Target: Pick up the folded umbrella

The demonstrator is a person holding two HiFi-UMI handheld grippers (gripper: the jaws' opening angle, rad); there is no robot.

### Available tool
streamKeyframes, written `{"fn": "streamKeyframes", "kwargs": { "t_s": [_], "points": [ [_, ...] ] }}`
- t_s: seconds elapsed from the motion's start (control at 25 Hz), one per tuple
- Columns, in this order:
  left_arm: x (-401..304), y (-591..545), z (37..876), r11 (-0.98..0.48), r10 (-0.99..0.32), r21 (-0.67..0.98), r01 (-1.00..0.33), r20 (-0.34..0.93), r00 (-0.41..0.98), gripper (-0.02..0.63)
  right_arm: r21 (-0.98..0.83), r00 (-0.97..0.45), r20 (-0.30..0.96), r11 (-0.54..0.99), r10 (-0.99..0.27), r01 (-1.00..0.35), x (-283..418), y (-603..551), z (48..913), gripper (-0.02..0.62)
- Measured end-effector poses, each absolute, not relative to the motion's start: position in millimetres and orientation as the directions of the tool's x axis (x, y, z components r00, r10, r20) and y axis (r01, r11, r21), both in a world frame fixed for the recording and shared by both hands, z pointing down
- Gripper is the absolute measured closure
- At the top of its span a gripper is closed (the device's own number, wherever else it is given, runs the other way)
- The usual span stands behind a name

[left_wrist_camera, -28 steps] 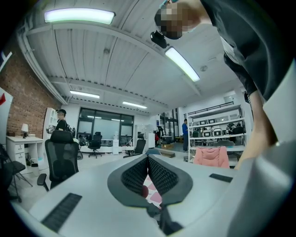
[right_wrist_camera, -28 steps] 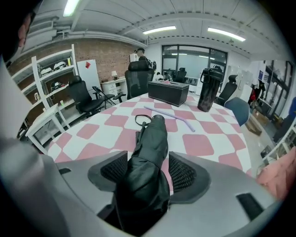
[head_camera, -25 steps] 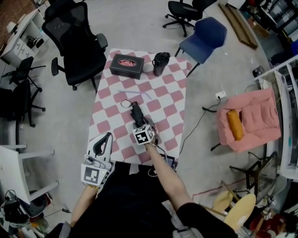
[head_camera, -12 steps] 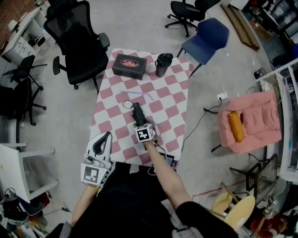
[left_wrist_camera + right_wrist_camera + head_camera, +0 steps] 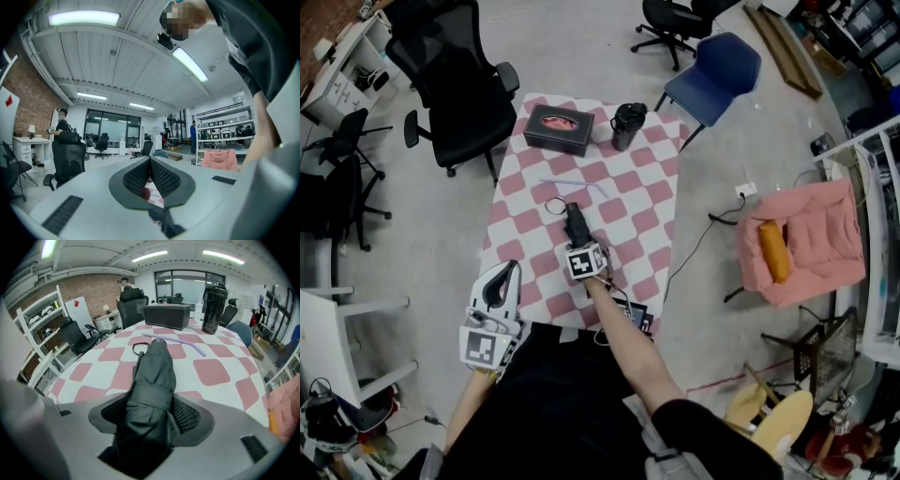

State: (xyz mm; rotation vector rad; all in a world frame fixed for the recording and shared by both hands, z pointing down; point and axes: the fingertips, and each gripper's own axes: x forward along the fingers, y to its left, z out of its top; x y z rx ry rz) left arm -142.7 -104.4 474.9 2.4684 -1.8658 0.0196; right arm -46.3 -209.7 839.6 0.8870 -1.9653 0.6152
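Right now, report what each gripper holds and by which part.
Right gripper: shut on the folded umbrella, around its strapped canopy, away from the loop end. Left gripper: shut, empty.

The folded umbrella [image 5: 152, 380] is seen as a short black bundle of creased fabric, bound by a band around its body. It is clamped at its near end between the jaws of the right gripper [image 5: 578, 242]. It is laid lengthwise over the middle of the checked table [image 5: 637, 202], with its cord loop [image 5: 553, 204] at the far end.
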Motion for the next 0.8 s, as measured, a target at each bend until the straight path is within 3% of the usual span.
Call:
{"fn": "streamKeyframes", "kwargs": {
  "t_s": [0.4,0.64,0.8],
  "points": [
    [-145.2,-106.2,476.6,-0.273,-0.961,0.037,-0.961,0.040,0.275,0.592,-0.070,-0.354,0.864,0.611,-0.358,-0.789,-43.3,-211.5,839.4,0.319],
    [-144.6,-108.0,474.0,-0.276,-0.960,0.035,-0.960,0.025,0.277,0.592,-0.093,-0.386,0.847,0.613,-0.366,-0.784,-45.1,-215.5,839.5,0.353],
    [-144.2,-108.5,470.9,-0.281,-0.959,0.032,-0.959,0.020,0.281,0.592,-0.119,-0.358,0.882,0.589,-0.307,-0.799,-32.0,-207.3,845.4,0.360]
  ]
}}
